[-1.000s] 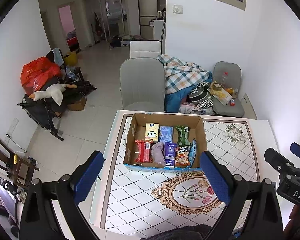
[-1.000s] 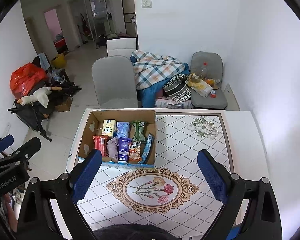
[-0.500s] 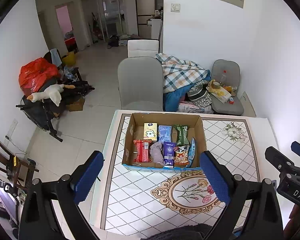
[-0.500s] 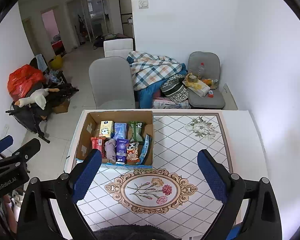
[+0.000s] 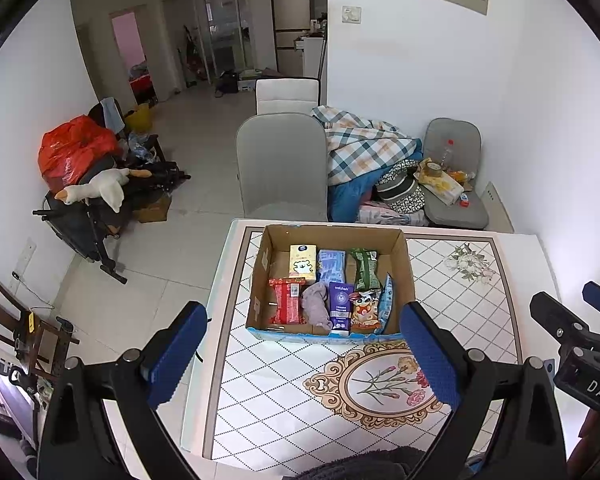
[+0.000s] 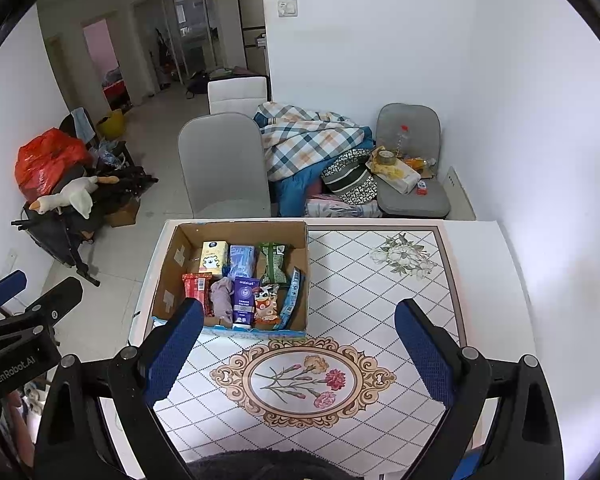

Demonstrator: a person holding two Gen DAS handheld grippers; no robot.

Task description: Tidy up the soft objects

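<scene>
Left wrist view: my left gripper (image 5: 302,350) hangs above the table (image 5: 284,408) with its blue pads spread wide and nothing between them. The cardboard box (image 5: 406,264) stands on the table just beyond the pads, at the table's left side. Inside the box, from its left wall: a red packet (image 5: 286,300), a grey-lilac cloth (image 5: 316,309), a purple tube (image 5: 341,304) and a cartoon snack bag (image 5: 365,307); a blue packet (image 5: 385,304) leans on the box's right wall, half hidden. Behind these lie a yellow tissue pack (image 5: 302,263), a blue pack (image 5: 331,266) and a green bag (image 5: 363,267). Most of the small print on them is unreadable. A dark fuzzy mass at the frame's bottom edge is cut off and unidentifiable.

Right wrist view: my right gripper (image 6: 298,354) is likewise released and empty, above the table's floral medallion (image 6: 302,378), nearer than the box (image 6: 300,248). Its left pad hides the box's near-left corner.
</scene>
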